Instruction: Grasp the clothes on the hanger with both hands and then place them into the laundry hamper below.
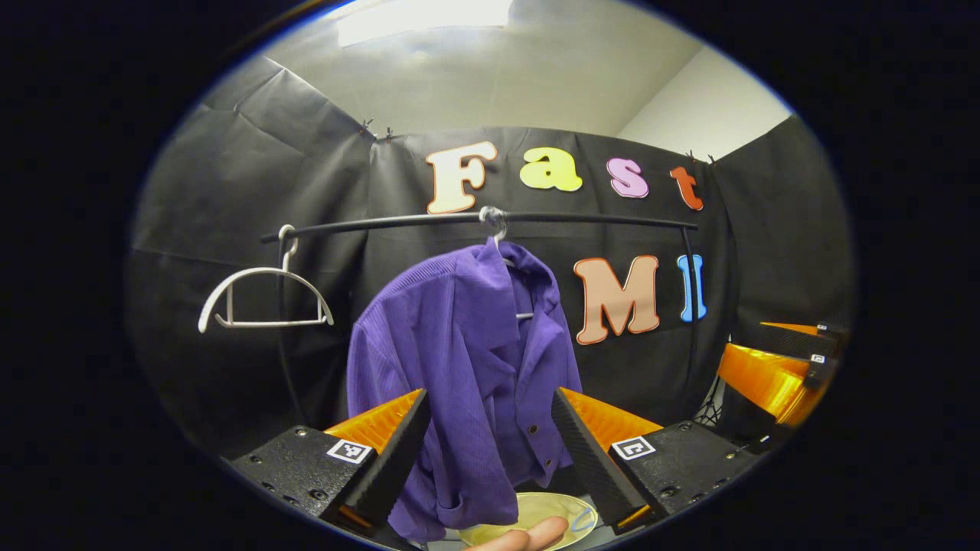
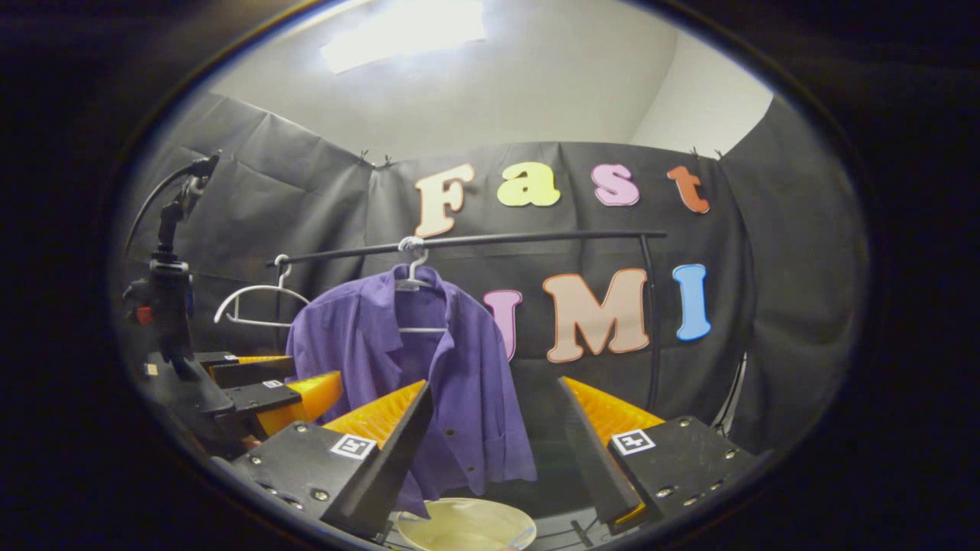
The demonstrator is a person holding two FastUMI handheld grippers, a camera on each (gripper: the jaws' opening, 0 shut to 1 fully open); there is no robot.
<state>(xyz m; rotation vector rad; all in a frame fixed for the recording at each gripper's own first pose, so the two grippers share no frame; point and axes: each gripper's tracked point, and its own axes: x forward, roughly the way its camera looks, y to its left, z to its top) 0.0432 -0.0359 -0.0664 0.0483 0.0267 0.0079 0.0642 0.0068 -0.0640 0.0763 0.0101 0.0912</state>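
Orange-and-black jaws of the left gripper [image 1: 490, 451] stand wide apart at the bottom of the left gripper view, and those of the right gripper [image 2: 494, 451] stand equally apart in the right gripper view; neither touches cloth. Between and beyond them the purple shirt [image 1: 467, 367] hangs open-fronted on a white hanger [image 2: 414, 282] hooked over the black rail [image 1: 475, 220], centred in the left pair's gap but left of centre for the right pair, whose left finger overlaps its hem. An empty hanger [image 1: 264, 298] hangs further along the rail. Below, a pale round rim [image 2: 465, 524] is probably the laundry hamper, though too little shows to be sure. My worry is that pulling straight down could snag the collar on the hanger, tilt it, or drag it along the rail; uneven grips might also let one side slip and fall outside the hamper
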